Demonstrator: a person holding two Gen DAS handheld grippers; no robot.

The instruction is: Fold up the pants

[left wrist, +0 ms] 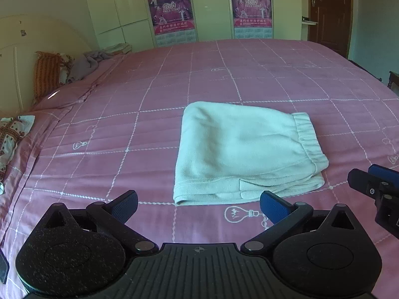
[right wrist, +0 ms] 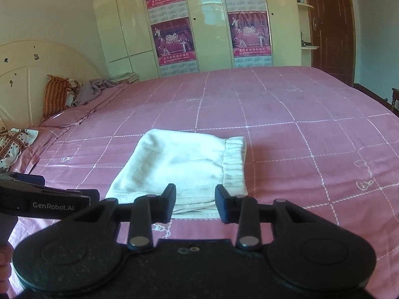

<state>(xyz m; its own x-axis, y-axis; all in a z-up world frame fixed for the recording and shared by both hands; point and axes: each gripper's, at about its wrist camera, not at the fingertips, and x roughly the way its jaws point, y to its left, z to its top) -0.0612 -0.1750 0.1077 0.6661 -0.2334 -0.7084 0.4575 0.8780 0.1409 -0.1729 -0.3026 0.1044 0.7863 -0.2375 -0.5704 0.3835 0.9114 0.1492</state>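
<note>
On the bed (left wrist: 249,79), the pants (left wrist: 244,149) lie folded in a soft, light, limp bundle, waistband right. If you refold, pinch the layered near hem through all plies. Your left gripper (left wrist: 198,205) gapes wide; your right gripper (right wrist: 195,203) is parted, empty.

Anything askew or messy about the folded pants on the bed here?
Nothing stands out. The pale cream folded pants lie flat in a compact rectangle on the pink grid-patterned bedspread, waistband on the right, layers roughly aligned. Both grippers are open and empty.
</note>
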